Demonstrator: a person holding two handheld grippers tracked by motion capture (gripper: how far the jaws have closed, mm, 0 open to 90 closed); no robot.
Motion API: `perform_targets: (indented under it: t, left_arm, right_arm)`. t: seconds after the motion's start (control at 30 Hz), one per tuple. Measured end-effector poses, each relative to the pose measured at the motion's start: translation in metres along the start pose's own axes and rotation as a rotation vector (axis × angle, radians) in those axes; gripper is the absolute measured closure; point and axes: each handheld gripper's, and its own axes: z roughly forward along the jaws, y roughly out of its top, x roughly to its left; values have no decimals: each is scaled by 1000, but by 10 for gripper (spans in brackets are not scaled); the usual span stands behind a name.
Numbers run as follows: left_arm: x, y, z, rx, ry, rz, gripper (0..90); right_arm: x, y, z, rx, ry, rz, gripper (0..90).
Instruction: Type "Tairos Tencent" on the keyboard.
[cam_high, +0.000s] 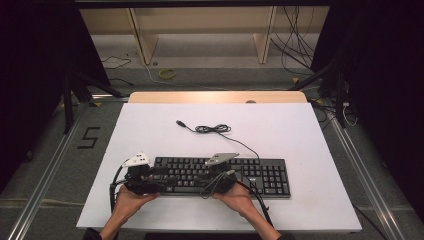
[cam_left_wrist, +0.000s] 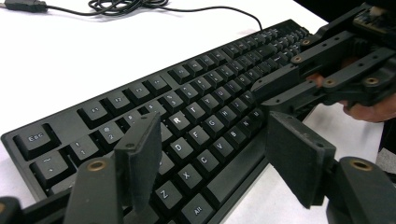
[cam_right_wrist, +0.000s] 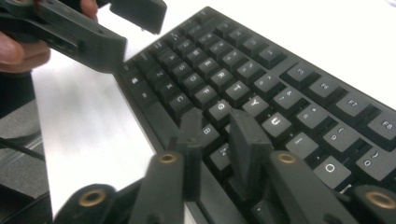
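Observation:
A black keyboard (cam_high: 260, 175) lies near the table's front edge, and its cable (cam_high: 220, 131) runs back to a USB plug (cam_high: 181, 123). My left gripper (cam_high: 159, 178) hovers at the keyboard's left end. In the left gripper view, the left gripper (cam_left_wrist: 217, 156) is open wide above the letter keys (cam_left_wrist: 196, 135), with nothing between its fingers. My right gripper (cam_high: 201, 180) reaches over the keyboard's middle from the front. In the right gripper view, the right gripper (cam_right_wrist: 217, 140) stands a little open over the lower letter rows (cam_right_wrist: 219, 109), gripping nothing.
The keyboard rests on a white tabletop (cam_high: 300, 130). Dark stands (cam_high: 67, 95) and loose cables (cam_high: 295, 45) sit on the floor behind and beside the table. Each gripper view shows the other gripper close by: the right gripper (cam_left_wrist: 327, 70), the left gripper (cam_right_wrist: 79, 30).

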Motion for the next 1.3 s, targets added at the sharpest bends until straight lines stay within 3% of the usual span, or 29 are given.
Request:
perform_targets:
  t: [0.4,0.9,1.3]
  left_arm:
    - [2,1,2,14,15,2,382]
    - [2,5,5,47,18,16,438]
    - [3,7,10,79,11,28,530]
  right_arm:
    - [-4,0,-19,-47,-8,20,478]
    - [-5,-5,-29,-78,-23,21,370]
    - [-6,-10,-38,-105,-22,23,352]
